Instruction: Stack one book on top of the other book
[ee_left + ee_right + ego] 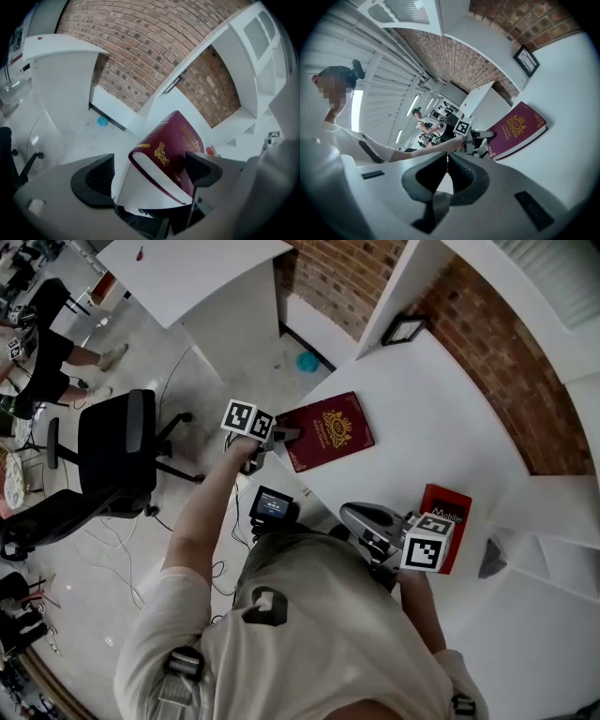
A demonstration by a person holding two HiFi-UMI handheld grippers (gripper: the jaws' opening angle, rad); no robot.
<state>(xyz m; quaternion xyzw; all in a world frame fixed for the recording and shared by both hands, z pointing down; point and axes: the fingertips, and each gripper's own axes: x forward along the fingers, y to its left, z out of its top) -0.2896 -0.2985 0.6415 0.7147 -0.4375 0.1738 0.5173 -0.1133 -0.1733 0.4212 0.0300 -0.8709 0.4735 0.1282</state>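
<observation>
The left gripper is being held with its ribbed black fingers spread wide. The near short end of the maroon book is being straddled by them without being pinched: a gap is showing at one pad, while the other is sitting just beside the cover. The right gripper is being held clenched on nothing, its two dark pads pressed together. The maroon book is lying flat at the edge of the white table. Its long axis is being pointed away from the left gripper toward the brick wall, with the rounded spine along one long side and the white page block facing the jaws. It is a hardback, and a gilt crest is being shown on its smooth cover. The red book is lying flat on the same table, well apart from the maroon one, beside the right gripper and partly hidden by that gripper's marker cube.
</observation>
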